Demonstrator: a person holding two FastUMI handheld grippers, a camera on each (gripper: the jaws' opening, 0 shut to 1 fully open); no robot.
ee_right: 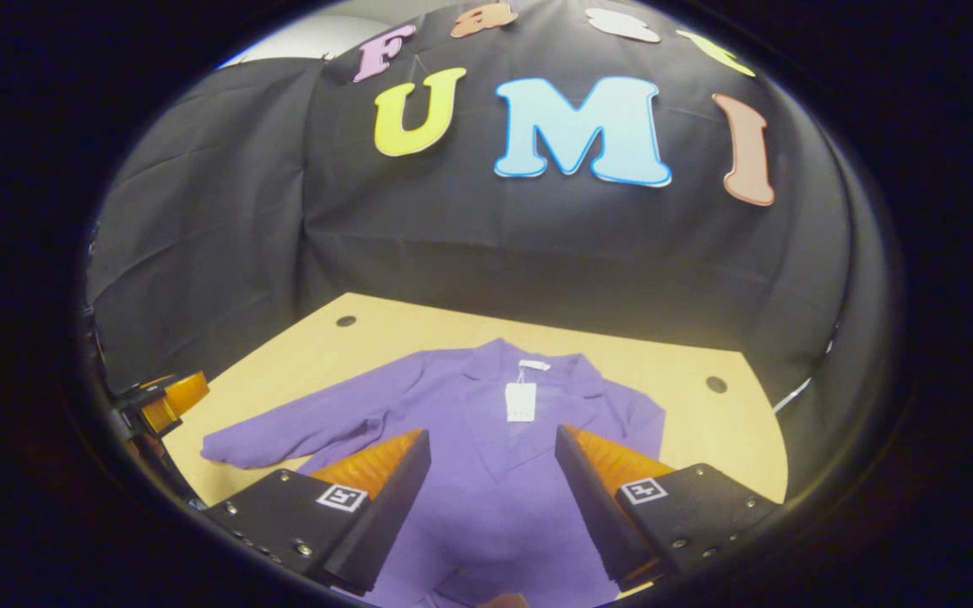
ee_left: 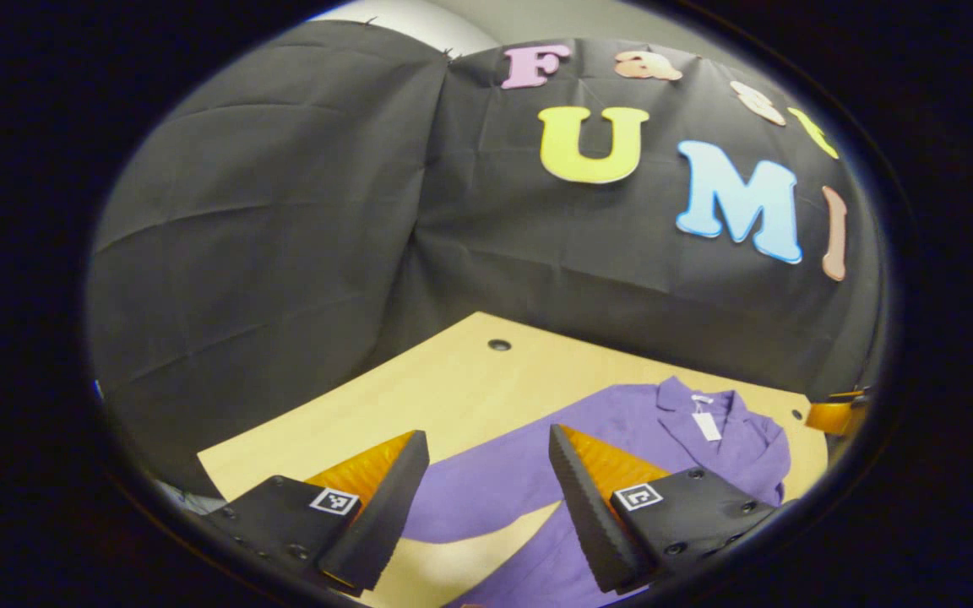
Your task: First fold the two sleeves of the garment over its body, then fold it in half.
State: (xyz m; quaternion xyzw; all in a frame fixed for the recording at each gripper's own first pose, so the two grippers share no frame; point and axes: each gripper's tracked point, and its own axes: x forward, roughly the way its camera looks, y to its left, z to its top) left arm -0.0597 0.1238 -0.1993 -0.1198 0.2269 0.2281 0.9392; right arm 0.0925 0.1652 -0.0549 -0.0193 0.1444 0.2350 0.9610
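Garment [ee_right: 486, 473] lies flat on table [ee_right: 706, 431], its white tag [ee_right: 520, 401] unreadable, beneath 2 wide-open, empty grippers [ee_left: 486, 473] [ee_right: 491, 473].

Garment [ee_right: 486, 473] flat on table [ee_right: 706, 422], collar toward booth wall [ee_right: 486, 262]

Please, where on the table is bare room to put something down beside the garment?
The table is bare along the far strip between the purple garment and the black cloth wall, and at the right edge past its shoulder. In the left gripper view, the corner beyond the sleeve is bare. The middle is crowded.
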